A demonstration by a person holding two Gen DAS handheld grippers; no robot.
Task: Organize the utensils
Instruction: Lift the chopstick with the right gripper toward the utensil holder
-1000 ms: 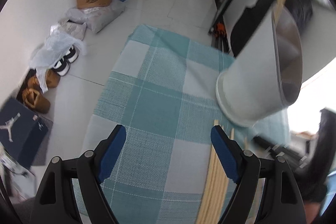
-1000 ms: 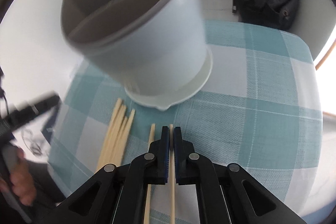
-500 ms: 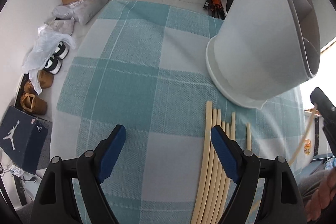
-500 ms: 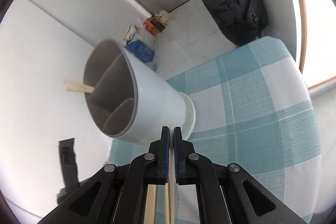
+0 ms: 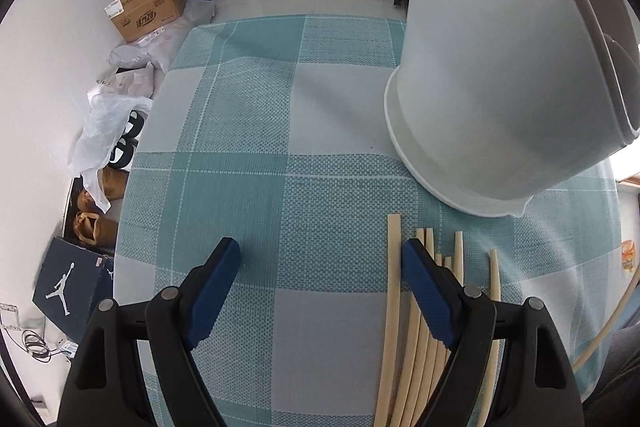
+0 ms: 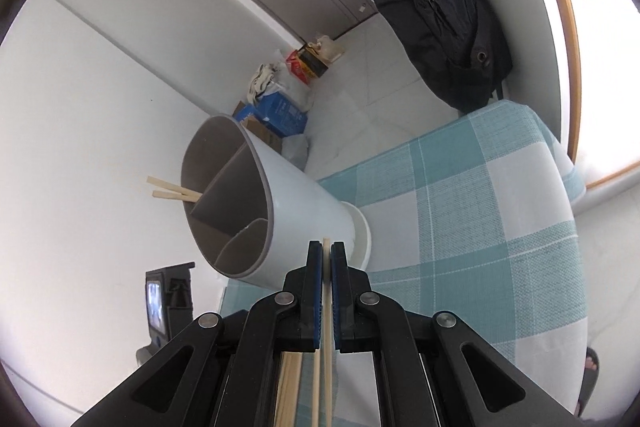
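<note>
Now | left gripper (image 5: 320, 267) jaws apart | right gripper (image 6: 326, 255) jaws clamp chopstick (image 6: 327, 307) | holder (image 6: 256, 203) ahead.

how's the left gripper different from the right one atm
The left gripper is open, its fingers spread wide and holding nothing; the right gripper is shut on a single chopstick. The left hangs low over the checked cloth beside the loose chopsticks; the right points toward the white holder. Both have blue-padded black fingers.
</note>
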